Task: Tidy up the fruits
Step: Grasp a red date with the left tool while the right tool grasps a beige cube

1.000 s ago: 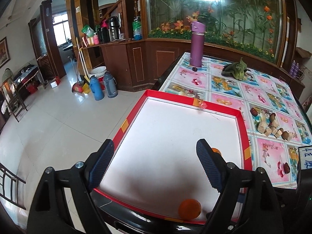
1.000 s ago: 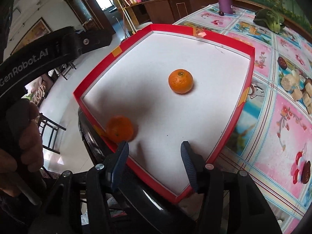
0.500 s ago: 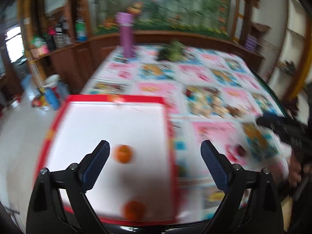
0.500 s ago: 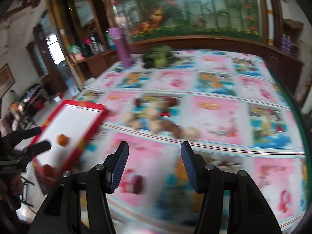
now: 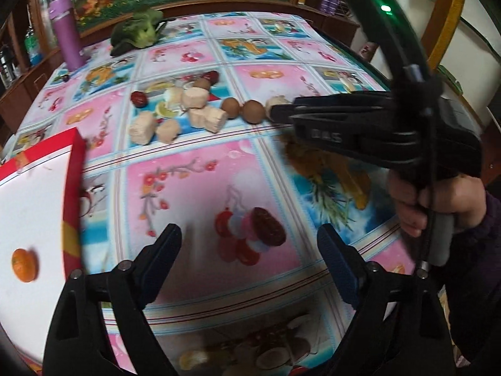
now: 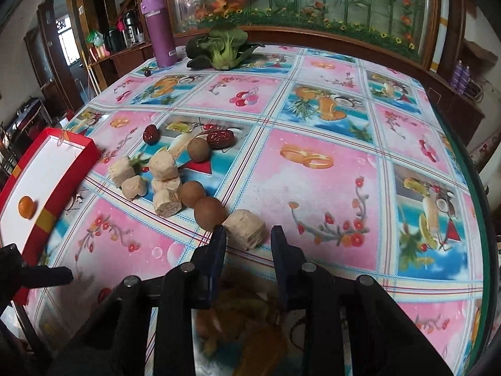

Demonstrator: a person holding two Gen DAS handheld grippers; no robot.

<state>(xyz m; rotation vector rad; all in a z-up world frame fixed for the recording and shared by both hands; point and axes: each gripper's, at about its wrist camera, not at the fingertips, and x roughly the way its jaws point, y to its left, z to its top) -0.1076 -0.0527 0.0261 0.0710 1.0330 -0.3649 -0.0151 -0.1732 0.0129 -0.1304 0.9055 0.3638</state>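
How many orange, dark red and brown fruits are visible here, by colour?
Orange, the orange in the red tray: 1
Dark red, red dates: 3
Brown, brown round fruits: 3
Total: 7

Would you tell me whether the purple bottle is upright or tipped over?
Upright: the purple bottle stands on its base, lid on top.

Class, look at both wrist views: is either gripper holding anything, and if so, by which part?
Nothing is held. The left gripper is open over bare tablecloth; the right gripper is open, just short of a beige cylindrical food chunk.
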